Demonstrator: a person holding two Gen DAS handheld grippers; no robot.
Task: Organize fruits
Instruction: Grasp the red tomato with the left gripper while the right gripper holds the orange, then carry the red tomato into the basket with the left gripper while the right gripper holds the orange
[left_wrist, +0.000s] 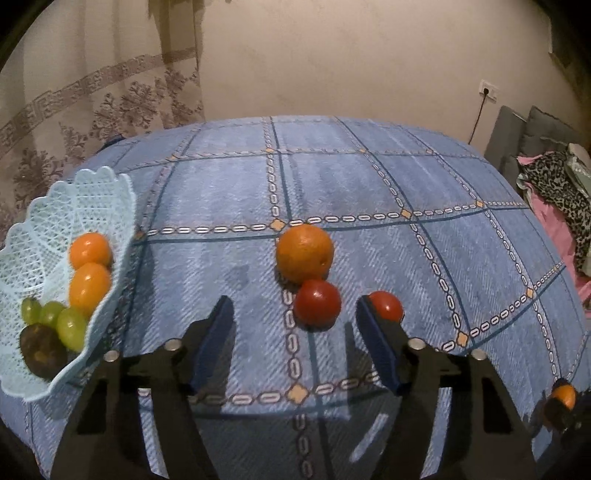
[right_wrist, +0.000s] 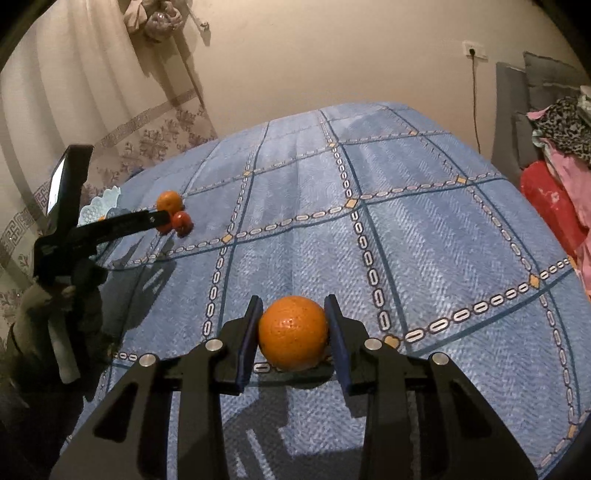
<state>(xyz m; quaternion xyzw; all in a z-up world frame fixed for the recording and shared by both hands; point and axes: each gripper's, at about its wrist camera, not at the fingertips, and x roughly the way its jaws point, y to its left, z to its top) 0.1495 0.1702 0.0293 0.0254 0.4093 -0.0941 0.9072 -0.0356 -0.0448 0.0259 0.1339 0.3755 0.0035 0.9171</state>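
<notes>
Tablecloth (left_wrist: 369, 177): blue checked cloth under both grippers, carrying every loose fruit.
Basket (left_wrist: 40, 229): pale blue lattice bowl to the left of the left gripper, already holding two small oranges, green grapes and a dark fruit.
Right gripper (right_wrist: 293, 332): its jaws stand on either side of an orange (right_wrist: 293, 332), the blue pads touching or very nearly touching the peel; it looks clamped on, with the fruit low over the cloth.
Left gripper (left_wrist: 295, 325): jaws wide apart and empty, low over the cloth.
Large orange (left_wrist: 305, 252): ahead of the left gripper, beyond its fingertips.
Near tomato (left_wrist: 317, 301): just ahead, between the lines of the two open fingers, touching the large orange.
Second tomato (left_wrist: 386, 305): just beyond the right-hand fingertip of the left gripper, partly hidden by it.
Step in hand: judged as gathering, with one fruit gripped on the right and the left lining up on the near tomato.
Next move: the left likely needs to advance, centre the tomato, and close gently, since it is soft; the right needs to carry its orange leftward to the basket.
Writing: no brand, label or lettering readable anywhere.
</notes>
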